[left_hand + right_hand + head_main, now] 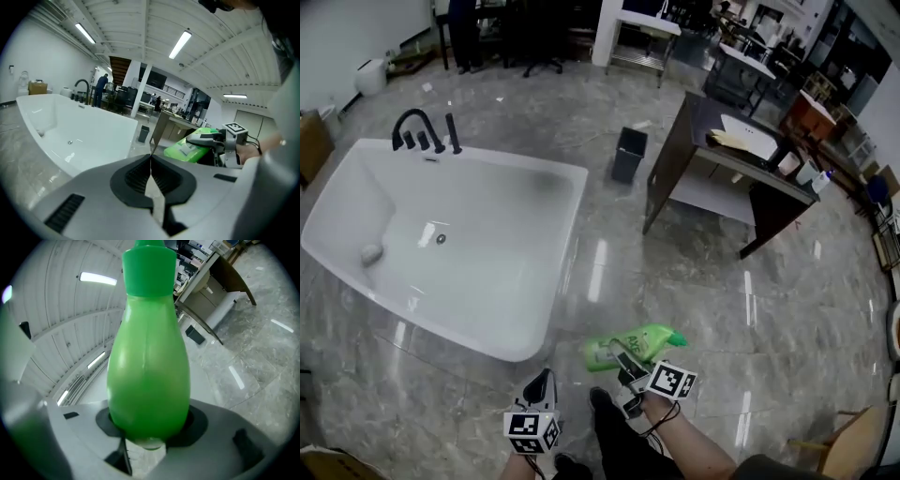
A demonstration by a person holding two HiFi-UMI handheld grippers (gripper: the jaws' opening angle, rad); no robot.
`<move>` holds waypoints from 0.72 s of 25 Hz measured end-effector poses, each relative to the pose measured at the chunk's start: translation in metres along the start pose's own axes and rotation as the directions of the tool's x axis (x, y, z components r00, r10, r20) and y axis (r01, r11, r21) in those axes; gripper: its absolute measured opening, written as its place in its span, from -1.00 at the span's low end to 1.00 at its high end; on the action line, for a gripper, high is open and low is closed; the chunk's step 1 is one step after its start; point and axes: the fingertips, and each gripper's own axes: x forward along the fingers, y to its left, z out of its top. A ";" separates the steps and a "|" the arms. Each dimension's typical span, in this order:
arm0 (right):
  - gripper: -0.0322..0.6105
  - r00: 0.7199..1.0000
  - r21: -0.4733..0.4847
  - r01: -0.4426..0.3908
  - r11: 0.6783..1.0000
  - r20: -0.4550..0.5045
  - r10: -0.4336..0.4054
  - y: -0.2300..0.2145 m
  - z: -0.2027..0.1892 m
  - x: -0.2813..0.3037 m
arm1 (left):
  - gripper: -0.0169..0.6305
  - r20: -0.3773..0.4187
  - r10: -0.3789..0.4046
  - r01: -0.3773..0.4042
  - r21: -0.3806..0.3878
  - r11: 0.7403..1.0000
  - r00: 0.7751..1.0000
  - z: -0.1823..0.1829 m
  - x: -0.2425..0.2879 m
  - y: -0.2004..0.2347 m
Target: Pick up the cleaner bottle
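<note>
The cleaner bottle [639, 343] is bright green with a green cap and a pale label, and it lies tilted on its side in the air above the marble floor. My right gripper [626, 360] is shut on its body. In the right gripper view the bottle [149, 362] fills the middle, cap pointing away, its round body wedged between the dark pads of the right gripper [149, 430]. My left gripper [540, 382] hangs to the bottle's left, apart from it. In the left gripper view the left gripper [151, 161] has its jaws pressed together on nothing, with the bottle [183, 151] off to the right.
A large white bathtub [570, 220] with a black faucet [418, 131] fills the left. A dark bin [629, 155] stands on the floor beyond it, beside a dark desk [712, 117]. A wooden chair [853, 439] sits at the bottom right. The person's shoe [601, 401] is below the bottle.
</note>
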 end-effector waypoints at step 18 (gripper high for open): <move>-0.28 0.995 0.120 -0.042 0.992 0.095 0.031 0.164 -0.121 -0.166 | -0.90 0.105 -0.060 0.058 0.019 0.998 0.993 0.023 -0.240 -0.030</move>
